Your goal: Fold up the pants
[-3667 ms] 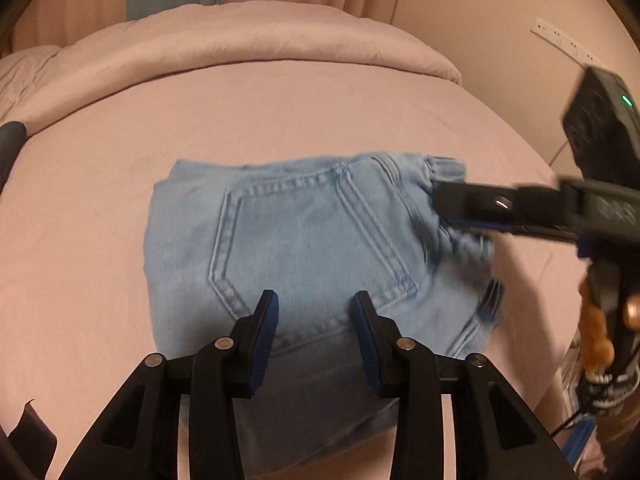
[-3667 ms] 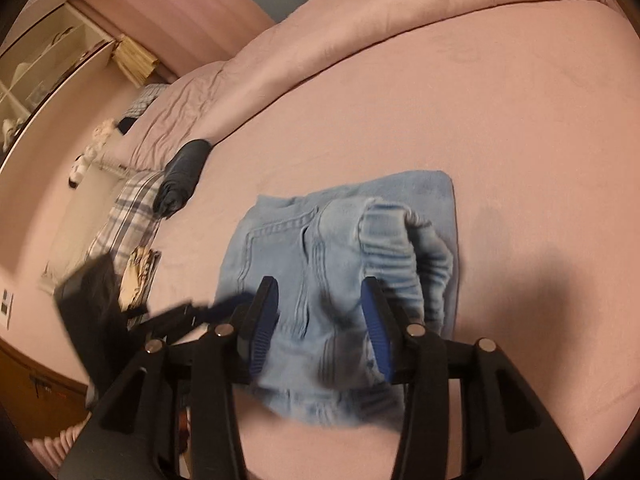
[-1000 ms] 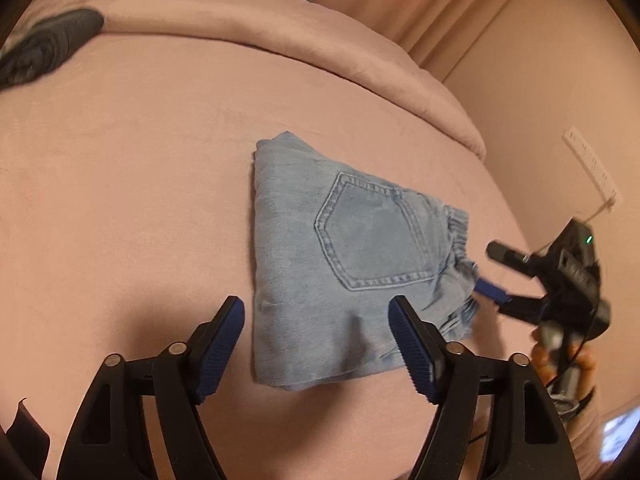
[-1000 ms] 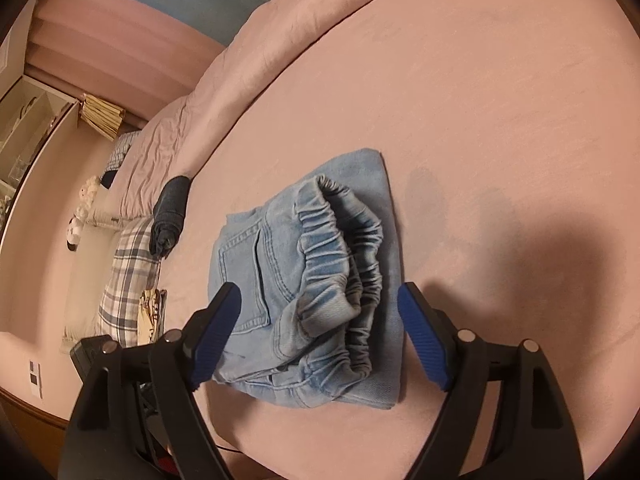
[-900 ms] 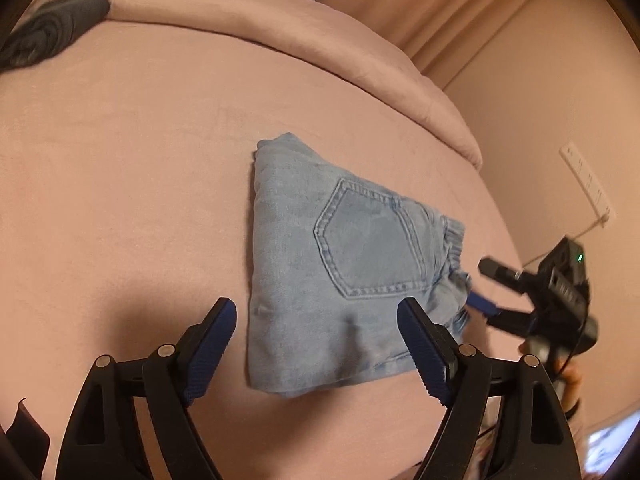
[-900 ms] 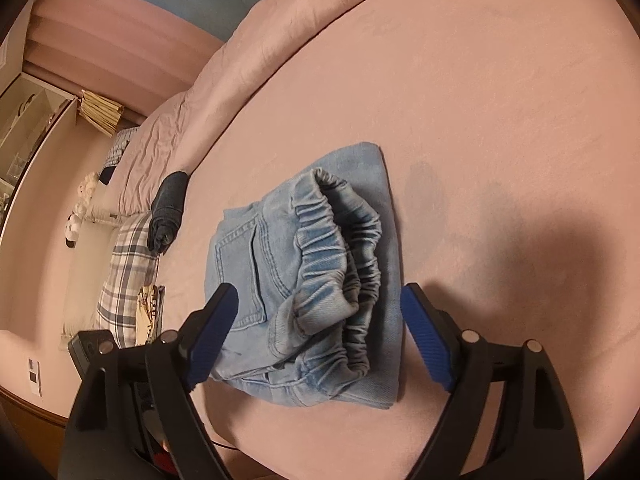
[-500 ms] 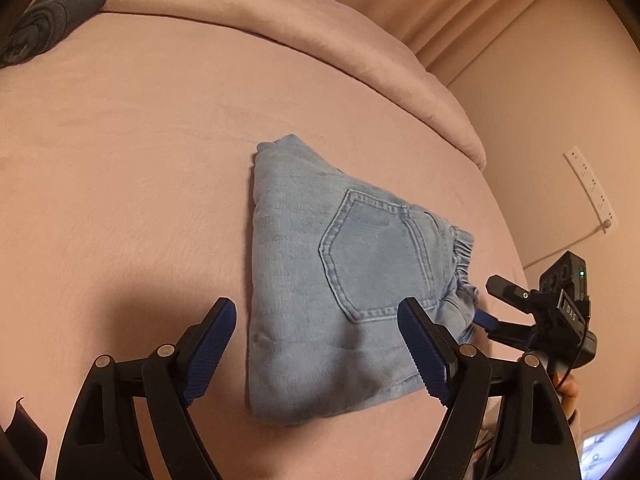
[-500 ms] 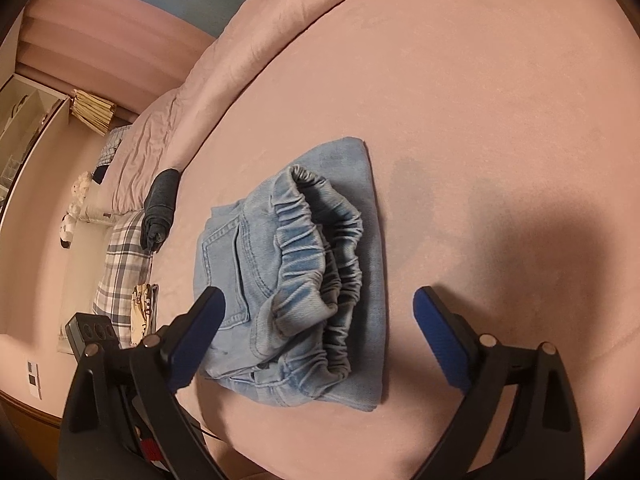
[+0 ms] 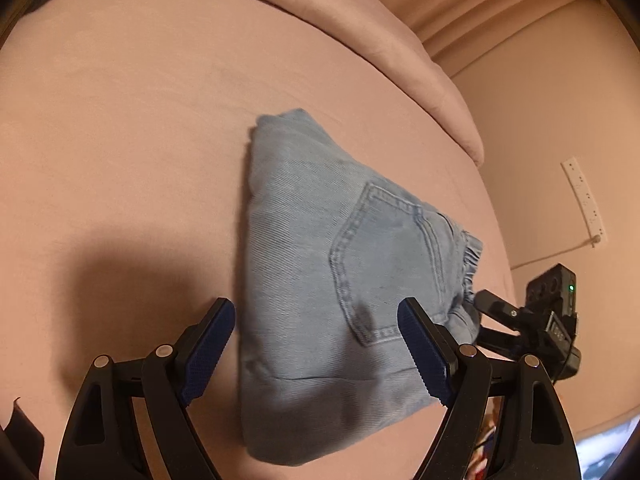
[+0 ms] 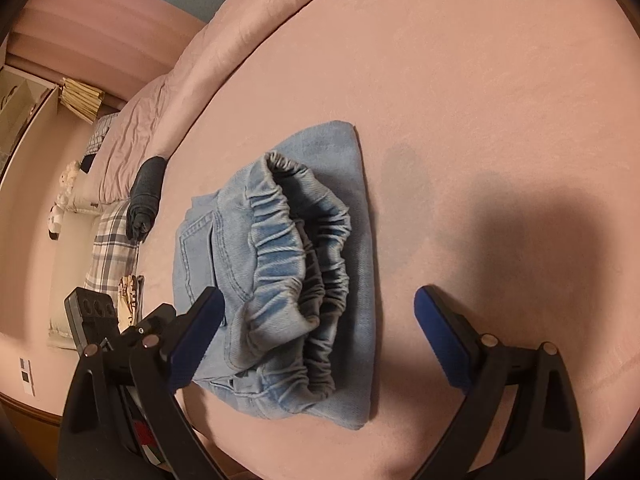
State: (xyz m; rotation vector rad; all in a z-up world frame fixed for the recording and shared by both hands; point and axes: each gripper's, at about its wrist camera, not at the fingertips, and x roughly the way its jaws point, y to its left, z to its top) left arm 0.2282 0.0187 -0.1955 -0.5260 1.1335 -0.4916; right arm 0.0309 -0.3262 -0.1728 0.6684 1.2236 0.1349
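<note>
Light blue denim pants (image 9: 320, 264) lie folded into a compact bundle on the pink bed (image 9: 120, 120), back pocket up. In the right wrist view the pants (image 10: 280, 264) show their gathered elastic waistband facing me. My left gripper (image 9: 316, 344) is open and empty, hovering just above the bundle's near edge. My right gripper (image 10: 316, 332) is open and empty, hovering over the waistband end. The right gripper also shows in the left wrist view (image 9: 520, 320) beside the waistband.
A pink duvet roll (image 9: 360, 32) lies along the far side of the bed. A dark rolled garment (image 10: 146, 196) sits at the bed's edge, with a plaid cloth (image 10: 112, 248) below it. A wall socket strip (image 9: 584, 200) is on the right wall.
Both grippers opened wide and drew back from the folded pants. Over the last second the left gripper shifted closer over the bundle; the pants stayed put.
</note>
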